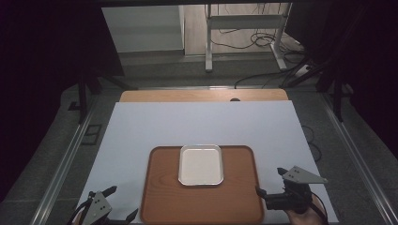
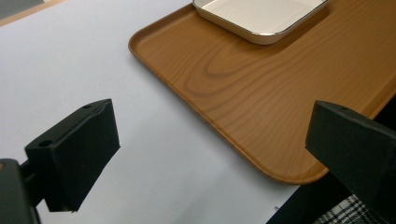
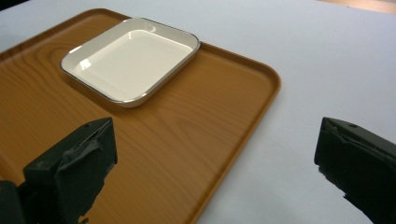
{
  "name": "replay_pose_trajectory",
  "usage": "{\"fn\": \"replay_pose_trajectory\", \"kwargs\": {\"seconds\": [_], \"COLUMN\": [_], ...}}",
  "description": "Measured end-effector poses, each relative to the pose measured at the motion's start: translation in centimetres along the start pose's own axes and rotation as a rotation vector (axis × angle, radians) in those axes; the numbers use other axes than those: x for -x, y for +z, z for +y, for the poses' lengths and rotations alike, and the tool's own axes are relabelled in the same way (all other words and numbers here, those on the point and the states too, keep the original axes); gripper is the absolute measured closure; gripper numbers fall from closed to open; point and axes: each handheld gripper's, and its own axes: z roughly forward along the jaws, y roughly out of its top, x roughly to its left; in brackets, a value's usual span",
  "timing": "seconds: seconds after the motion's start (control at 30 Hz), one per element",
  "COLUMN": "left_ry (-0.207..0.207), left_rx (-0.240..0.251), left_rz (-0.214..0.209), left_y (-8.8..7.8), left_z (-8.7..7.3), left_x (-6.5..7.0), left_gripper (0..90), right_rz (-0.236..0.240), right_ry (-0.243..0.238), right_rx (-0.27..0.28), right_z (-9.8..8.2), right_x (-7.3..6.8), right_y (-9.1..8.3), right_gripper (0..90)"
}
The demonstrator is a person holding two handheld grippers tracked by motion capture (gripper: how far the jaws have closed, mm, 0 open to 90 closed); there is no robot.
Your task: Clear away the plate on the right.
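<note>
Your left gripper (image 1: 117, 206) and right gripper (image 1: 271, 182) hover wide open and empty, flanking the wooden tray (image 1: 159, 197) and white dish (image 1: 201, 165) on the white-covered tabletop (image 1: 197, 124).

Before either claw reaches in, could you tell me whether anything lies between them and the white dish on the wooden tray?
Nothing visible does. The white dish sits alone on the wooden tray, with bare tray between it and the open left claw and right claw.
</note>
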Motion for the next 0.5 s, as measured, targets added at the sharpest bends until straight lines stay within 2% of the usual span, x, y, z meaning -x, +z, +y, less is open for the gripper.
{"fn": "replay_pose_trajectory", "kwargs": {"seconds": [0.23, 0.5], "left_ry": [-0.003, -0.004], "left_rx": [0.001, 0.0], "left_rz": [-0.001, -0.002], "left_y": [0.0, 0.0], "left_z": [0.0, 0.0], "left_x": [0.0, 0.0], "left_gripper": [2.7, 2.7], "right_rz": [-0.059, -0.111], "right_ry": [-0.015, -0.004], "right_rx": [0.01, 0.017], "right_z": [-0.6, -1.3], "right_x": [0.4, 1.1], "right_y": [-0.7, -1.4], "right_gripper": [0.0, 0.0]}}
